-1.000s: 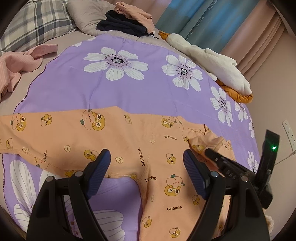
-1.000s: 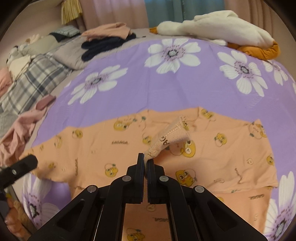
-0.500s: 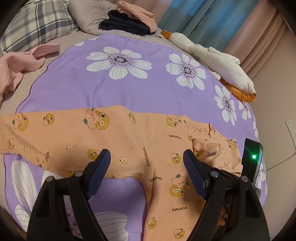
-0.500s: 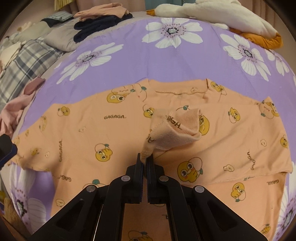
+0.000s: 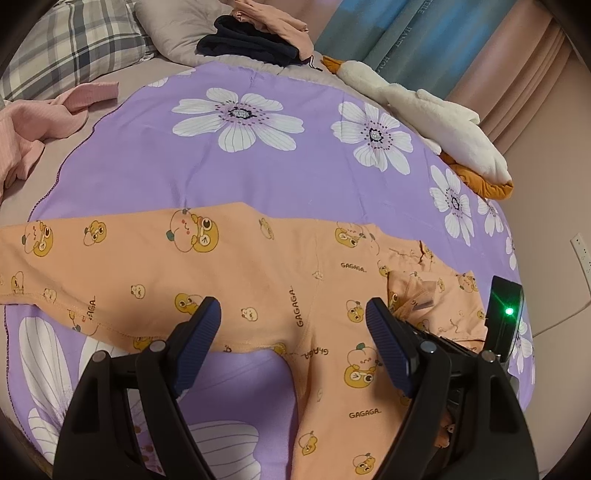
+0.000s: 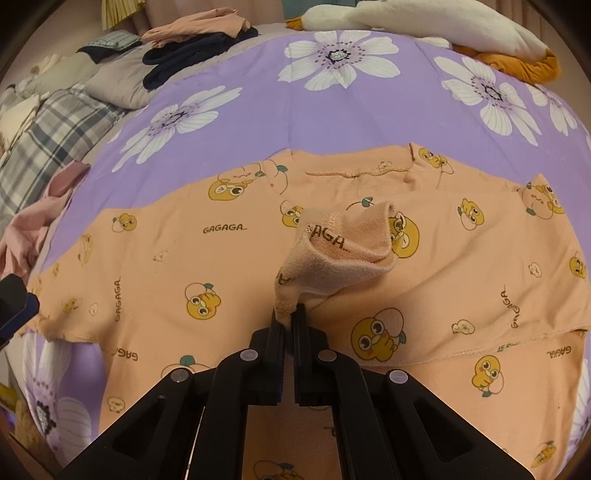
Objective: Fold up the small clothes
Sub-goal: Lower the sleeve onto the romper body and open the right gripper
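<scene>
Left wrist view: the left gripper (image 5: 293,332) hangs over the orange printed garment (image 5: 229,273) with its jaws wide apart, holding nothing; the risk is that it comes down on the wrong layer or drags the flat cloth and wrinkles the part already laid out on the purple flowered sheet (image 5: 229,173). The garment lies spread across the near half of the bed, one long part running to the left edge and another running toward the near edge, with a small turned-over bit at the right, just beside the right gripper's body. It looks soft and thin, orange with cartoon faces and "GAGAGA" lettering, hems stitched. Right wrist view: the right gripper (image 6: 289,320) has its jaws closed on a cuff or hem end of the garment, lifted and curled over so the paler inside shows; the pinch looks narrow, so the cloth could slip out mid-fold, or the fold could land crooked and bunch since only one point is held. The rest of the garment lies flat under it. A white plush toy (image 6: 424,22) and piled clothes (image 6: 195,40) sit at the far edge, well apart.
</scene>
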Available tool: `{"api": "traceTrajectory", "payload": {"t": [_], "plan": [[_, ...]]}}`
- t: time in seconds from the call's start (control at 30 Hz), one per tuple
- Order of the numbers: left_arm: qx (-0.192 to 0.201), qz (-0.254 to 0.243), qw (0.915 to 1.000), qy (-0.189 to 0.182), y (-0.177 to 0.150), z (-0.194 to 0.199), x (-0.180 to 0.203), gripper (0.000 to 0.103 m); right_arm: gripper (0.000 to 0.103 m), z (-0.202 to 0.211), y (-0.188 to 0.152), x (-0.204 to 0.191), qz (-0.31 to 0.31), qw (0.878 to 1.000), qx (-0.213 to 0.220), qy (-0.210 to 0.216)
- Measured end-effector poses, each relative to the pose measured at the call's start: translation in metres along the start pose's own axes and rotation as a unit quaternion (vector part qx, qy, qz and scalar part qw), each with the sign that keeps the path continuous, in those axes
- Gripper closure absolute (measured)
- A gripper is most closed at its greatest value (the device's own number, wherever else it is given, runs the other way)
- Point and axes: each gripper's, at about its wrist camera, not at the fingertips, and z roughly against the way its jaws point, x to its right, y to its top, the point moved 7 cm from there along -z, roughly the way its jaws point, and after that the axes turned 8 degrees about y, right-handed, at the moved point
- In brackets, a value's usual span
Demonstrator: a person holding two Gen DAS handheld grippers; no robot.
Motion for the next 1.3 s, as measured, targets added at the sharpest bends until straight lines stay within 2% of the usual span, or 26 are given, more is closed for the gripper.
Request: {"api": "traceTrajectory", "payload": {"t": [0.2, 0.33, 0.77, 0.83, 0.87, 0.9, 0.93, 0.97, 1.0, 1.07, 1.17, 1.3], "plan": [[-0.004, 0.000, 1.0000, -0.007, -0.003, -0.006, 0.001, 0.022, 0.103, 0.000, -0.001, 0.000, 0.002, 1.000, 0.004, -0.008], [-0.016, -0.004, 0.9998, 0.007, -0.009, -0.015, -0.003, 0.022, 0.103, 0.000, -0.001, 0.002, -0.005, 1.000, 0.006, -0.003], [-0.026, -0.009, 0.9996, 0.009, -0.015, -0.024, -0.004, 0.022, 0.103, 0.000, -0.001, 0.002, -0.017, 1.000, 0.011, 0.010], [-0.025, -0.008, 0.9996, 0.008, -0.015, -0.024, -0.003, 0.022, 0.099, 0.002, 0.000, 0.000, -0.013, 1.000, 0.011, 0.020], [-0.024, -0.008, 0.9997, 0.006, -0.014, -0.023, -0.003, 0.022, 0.091, 0.004, 0.001, -0.002, -0.009, 0.999, 0.010, 0.030], [-0.023, -0.007, 0.9997, 0.005, -0.014, -0.023, -0.004, 0.022, 0.079, 0.005, 0.001, -0.003, -0.008, 0.999, 0.007, 0.039], [-0.022, -0.006, 0.9997, 0.004, -0.014, -0.023, -0.004, 0.022, 0.071, 0.010, 0.002, -0.005, -0.010, 0.998, 0.005, 0.056], [-0.022, -0.005, 0.9998, 0.003, -0.014, -0.022, -0.004, 0.022, 0.056, 0.014, 0.002, -0.005, -0.012, 0.998, 0.006, 0.063], [-0.021, -0.002, 0.9998, -0.001, -0.014, -0.021, -0.004, 0.022, 0.048, 0.021, 0.004, -0.003, -0.016, 0.997, 0.011, 0.073], [-0.022, 0.003, 0.9996, -0.016, -0.012, -0.020, -0.002, 0.022, 0.046, 0.042, 0.009, 0.004, -0.027, 0.995, 0.036, 0.087], [-0.024, 0.011, 0.9989, -0.038, -0.011, -0.018, 0.005, 0.022, 0.037, 0.076, 0.015, 0.029, -0.065, 0.991, 0.076, 0.092], [-0.033, -0.007, 0.9979, -0.055, -0.015, -0.018, 0.029, 0.022, 0.036, 0.109, 0.007, 0.080, -0.127, 0.983, 0.120, 0.057]]}}
